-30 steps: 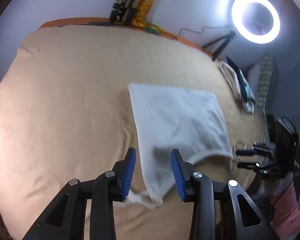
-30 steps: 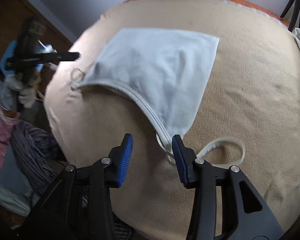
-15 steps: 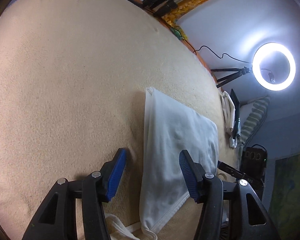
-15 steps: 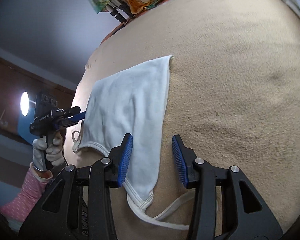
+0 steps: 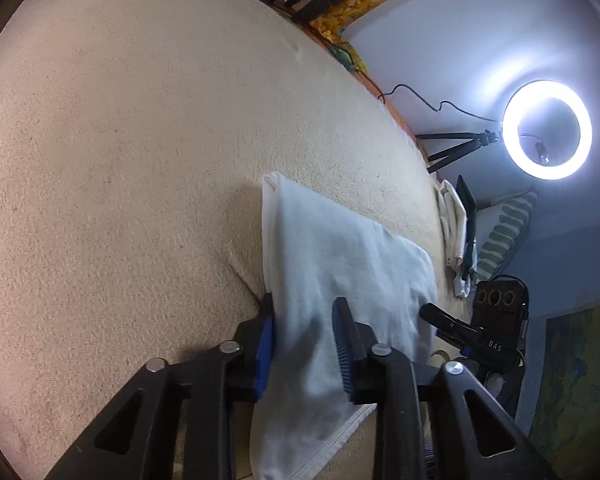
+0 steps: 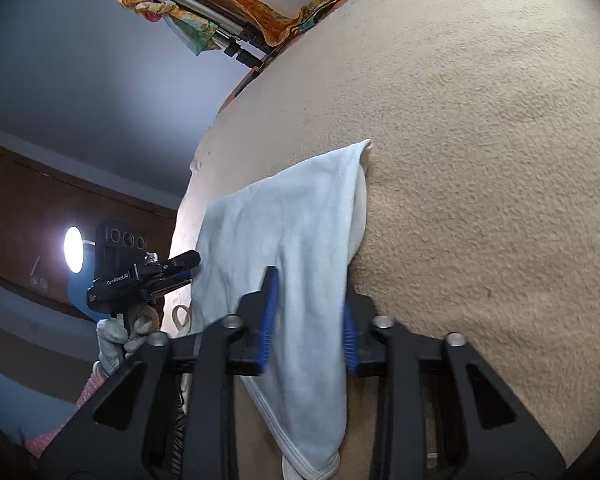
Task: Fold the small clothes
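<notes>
A small white garment (image 5: 340, 264) with a hemmed strap edge lies folded on a beige blanket (image 5: 120, 160). My left gripper (image 5: 304, 312) is open, its blue-padded fingers straddling the garment's left edge, low against the cloth. In the right wrist view the same garment (image 6: 300, 232) runs between the open fingers of my right gripper (image 6: 308, 284), which straddles its right edge. Each gripper shows in the other's view: the right one (image 5: 452, 322) and the left one (image 6: 176, 268).
A lit ring light (image 5: 546, 130) on a tripod stands beyond the bed's far side. White clothes (image 5: 452, 216) are heaped at the bed edge. Folded tripods (image 6: 220, 40) and patterned cloth lean on the wall.
Both grippers have dropped lower and moved forward along the garment's side edges. The cloth now sits between each pair of fingers. The jaws have narrowed slightly.
</notes>
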